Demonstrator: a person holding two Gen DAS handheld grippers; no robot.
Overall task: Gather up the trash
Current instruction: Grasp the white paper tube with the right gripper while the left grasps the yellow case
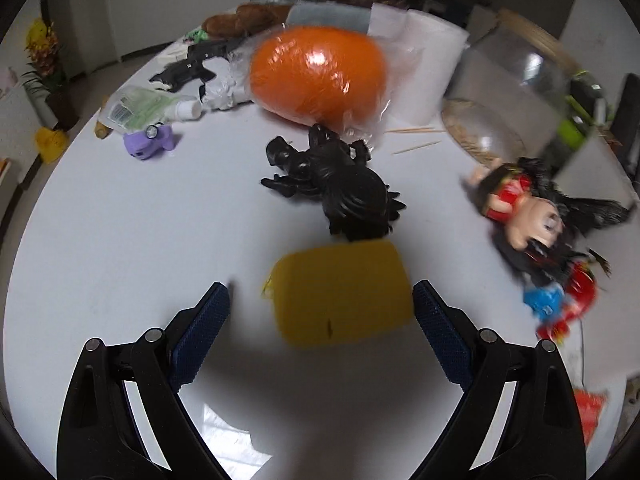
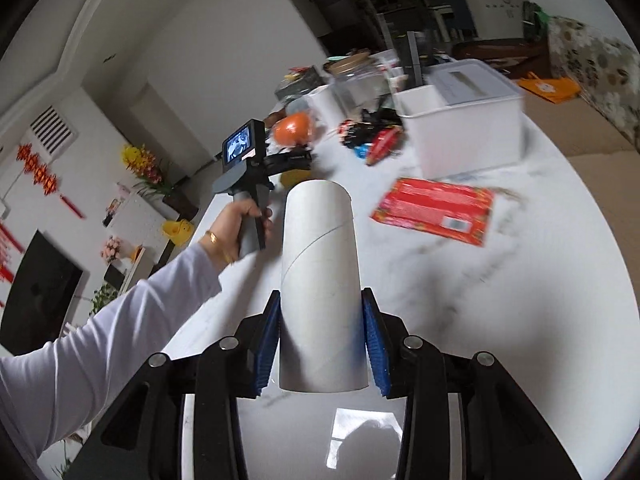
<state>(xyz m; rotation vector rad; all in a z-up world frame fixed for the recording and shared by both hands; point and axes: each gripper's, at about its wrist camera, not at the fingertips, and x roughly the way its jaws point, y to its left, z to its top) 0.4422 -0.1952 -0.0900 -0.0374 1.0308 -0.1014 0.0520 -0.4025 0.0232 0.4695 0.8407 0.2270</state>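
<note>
My left gripper (image 1: 320, 300) is open over the white table (image 1: 140, 220), its blue pads on either side of a yellow sponge-like block (image 1: 340, 292) without touching it. Past the block lies a black toy figure (image 1: 332, 184). My right gripper (image 2: 320, 312) is shut on a white cardboard tube (image 2: 320, 280), held above the table and pointing forward. In the right wrist view the left gripper's handle and camera (image 2: 248, 168) are held by a hand in a white sleeve.
An orange ball in clear plastic (image 1: 316, 72), a purple toy (image 1: 150, 142), a squashed plastic bottle (image 1: 144, 108), a doll (image 1: 532, 216), toothpicks and a glass jar (image 1: 516, 84) lie on the table. A red packet (image 2: 436, 210) and a white bin (image 2: 464, 120) stand further right.
</note>
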